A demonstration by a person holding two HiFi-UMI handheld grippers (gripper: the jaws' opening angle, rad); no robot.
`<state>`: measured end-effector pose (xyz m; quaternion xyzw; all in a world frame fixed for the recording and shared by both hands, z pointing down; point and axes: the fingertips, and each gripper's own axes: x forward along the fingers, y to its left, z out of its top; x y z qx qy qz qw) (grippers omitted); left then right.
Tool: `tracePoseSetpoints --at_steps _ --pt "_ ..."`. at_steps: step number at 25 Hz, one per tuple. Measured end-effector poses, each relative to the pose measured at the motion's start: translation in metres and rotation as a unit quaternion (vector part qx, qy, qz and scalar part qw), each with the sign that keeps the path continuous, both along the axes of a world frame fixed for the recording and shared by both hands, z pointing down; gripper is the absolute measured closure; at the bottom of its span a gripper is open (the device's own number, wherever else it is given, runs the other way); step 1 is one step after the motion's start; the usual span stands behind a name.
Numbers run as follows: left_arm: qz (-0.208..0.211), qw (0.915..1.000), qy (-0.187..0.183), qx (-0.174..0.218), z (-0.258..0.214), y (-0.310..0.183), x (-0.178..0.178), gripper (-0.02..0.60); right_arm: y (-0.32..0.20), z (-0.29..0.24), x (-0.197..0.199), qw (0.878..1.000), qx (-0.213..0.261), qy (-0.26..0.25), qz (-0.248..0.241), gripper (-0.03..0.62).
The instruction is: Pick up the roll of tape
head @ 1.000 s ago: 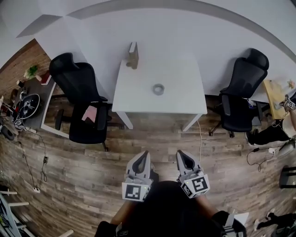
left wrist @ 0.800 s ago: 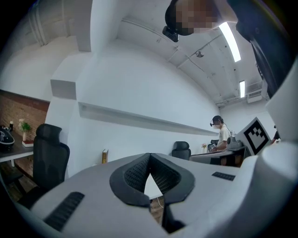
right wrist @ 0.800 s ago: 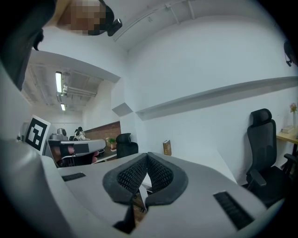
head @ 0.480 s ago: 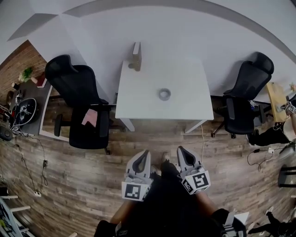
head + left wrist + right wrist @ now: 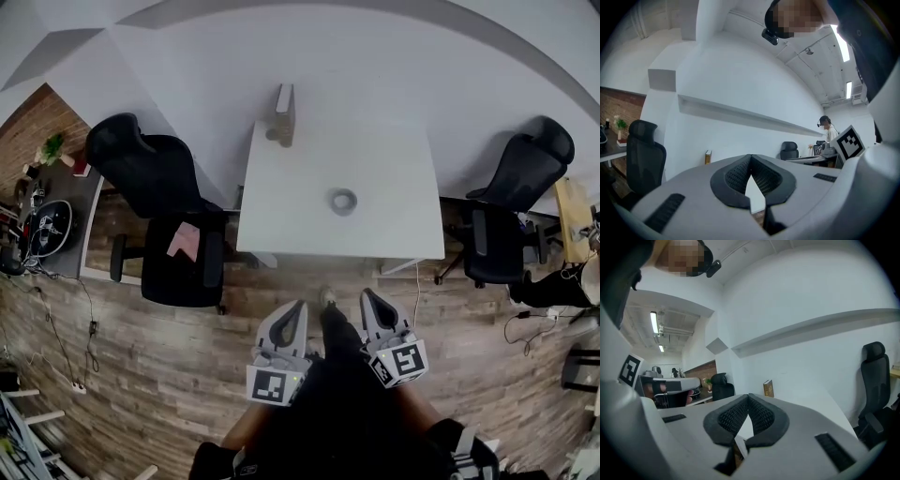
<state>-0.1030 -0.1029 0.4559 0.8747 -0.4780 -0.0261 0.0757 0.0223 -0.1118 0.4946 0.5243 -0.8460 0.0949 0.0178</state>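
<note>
Table (image 5: 394,159) fills the middle, big and white, with a black chair (image 5: 155,183) beside it. In front we hold the left gripper (image 5: 297,307) and right gripper (image 5: 367,296), jaws pressed together (nothing inside). The roll of tape (image 5: 343,201) lies on the table, well apart from both.

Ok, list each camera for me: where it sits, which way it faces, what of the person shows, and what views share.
Head view: on the person's head, facing steeply down at the white table with the roll of tape; left gripper, right gripper and a leg show.
Left gripper view: on the left gripper, looking along its shut jaws toward the wall; person's head above.
Right gripper view: on the right gripper, likewise, jaws shut.
Shared: all three catch the book.
</note>
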Motion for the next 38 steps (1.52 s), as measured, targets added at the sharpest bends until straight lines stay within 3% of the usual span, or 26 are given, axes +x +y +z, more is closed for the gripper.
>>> tracePoseSetpoints --at_steps 8,15,19,23,26,29,38 --pt "-0.006 1.0 -0.004 -0.001 -0.004 -0.075 0.021 0.563 -0.08 0.009 0.019 1.0 -0.011 0.012 -0.013 0.582" --pt "-0.008 0.9999 -0.006 -0.006 -0.004 -0.13 0.039 0.563 -0.146 0.037 0.029 0.997 -0.048 0.047 -0.031 0.582" --pt "-0.011 0.9998 -0.006 -0.013 0.0 -0.157 0.049 0.563 -0.177 0.072 0.033 0.99 -0.087 0.092 -0.056 0.582" --pt "-0.012 0.9996 -0.011 -0.023 0.008 -0.181 0.058 0.565 -0.203 0.117 0.033 0.976 -0.123 0.157 -0.093 0.576" --pt "-0.016 0.9993 -0.008 -0.032 0.012 -0.201 0.061 0.563 -0.221 0.156 0.032 0.958 -0.149 0.214 -0.123 0.544" --pt "-0.019 0.9989 -0.01 -0.043 0.018 -0.217 0.065 0.563 -0.235 0.197 0.032 0.931 -0.175 0.277 -0.159 0.533" --pt "-0.034 0.9974 -0.016 -0.061 0.03 -0.258 0.07 0.563 -0.264 0.302 0.035 0.823 -0.192 0.462 -0.27 0.524"
